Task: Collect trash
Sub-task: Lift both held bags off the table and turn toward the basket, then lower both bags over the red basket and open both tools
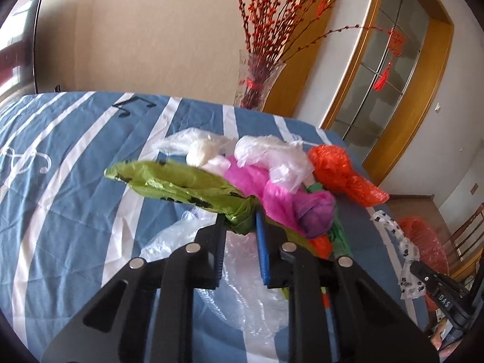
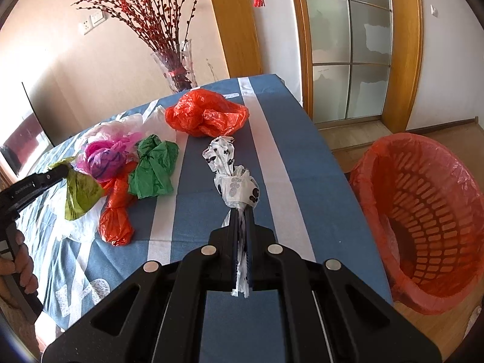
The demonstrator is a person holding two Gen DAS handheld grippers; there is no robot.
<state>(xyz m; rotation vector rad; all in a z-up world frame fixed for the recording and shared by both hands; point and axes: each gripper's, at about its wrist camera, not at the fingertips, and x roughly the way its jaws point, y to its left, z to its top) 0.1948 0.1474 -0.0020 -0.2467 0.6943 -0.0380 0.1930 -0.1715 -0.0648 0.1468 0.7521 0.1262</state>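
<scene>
On the blue striped tablecloth (image 1: 60,157), seen from the left wrist, a heap of crumpled plastic bags lies just in front of the glass vase (image 1: 257,81) of red twigs. The left gripper (image 1: 241,219) pinches the twisted end of a lime-green bag (image 1: 169,183), its fingers drawn narrow around the plastic, and the bag sticks out to the left of the vase line, seemingly lifted off the cloth. Nearer the vase lie a pink bag (image 1: 257,181), white film (image 1: 272,154) and a red-orange bag (image 1: 335,169). Clear plastic (image 1: 242,272) spreads under the gripper. At the right edge, well away from the vase, the right gripper (image 1: 416,267) carries a white paw-print bag (image 1: 393,230).

From the right wrist, the right gripper (image 2: 241,211) is clamped tight on the paw-print bag (image 2: 233,175), whose knot stands ahead of the fingertips while its tail trails back between the fingers. Just below the vase (image 2: 177,66) sits the large red-orange bag (image 2: 205,112); further from it lie a dark green bag (image 2: 154,166), a pink-and-purple bundle (image 2: 104,157) and a second, long orange bag (image 2: 116,214). The left gripper (image 2: 62,171) holds the lime-green bag (image 2: 81,193) at the left. Off the table, far right of the vase, stands a red basket (image 2: 423,211) lined with thin red plastic; its bottom is shadowed and hard to read.
</scene>
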